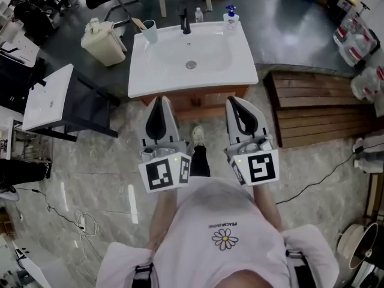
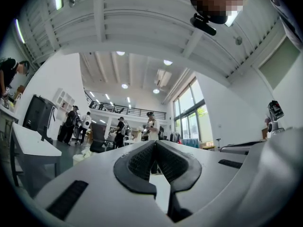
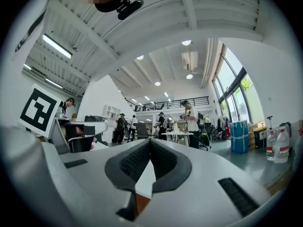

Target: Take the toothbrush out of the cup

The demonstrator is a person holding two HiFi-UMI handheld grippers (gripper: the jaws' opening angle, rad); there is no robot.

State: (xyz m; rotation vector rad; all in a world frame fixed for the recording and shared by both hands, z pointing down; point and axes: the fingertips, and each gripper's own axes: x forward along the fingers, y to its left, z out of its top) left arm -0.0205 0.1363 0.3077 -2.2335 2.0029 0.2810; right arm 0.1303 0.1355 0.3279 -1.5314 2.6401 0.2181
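A pale blue cup (image 1: pixel 150 31) stands on the back left corner of the white washbasin (image 1: pixel 240 65). A light-coloured toothbrush (image 1: pixel 138 23) leans out of the cup toward the left. My left gripper (image 1: pixel 160 99) and right gripper (image 1: pixel 234 102) are held side by side close to my body, in front of the basin's near edge and far short of the cup. Both are shut with nothing between the pads. In the left gripper view the left gripper (image 2: pixel 155 142) points out into the room, and in the right gripper view so does the right gripper (image 3: pixel 150 140); neither shows the cup.
A black faucet (image 1: pixel 185 23) and a soap bottle (image 1: pixel 230 18) stand at the basin's back. A beige bin (image 1: pixel 103 42) sits left of the basin, beyond it a white table (image 1: pixel 48 98). A wooden platform (image 1: pixel 312 107) lies at the right, and cables (image 1: pixel 78 221) trail over the floor.
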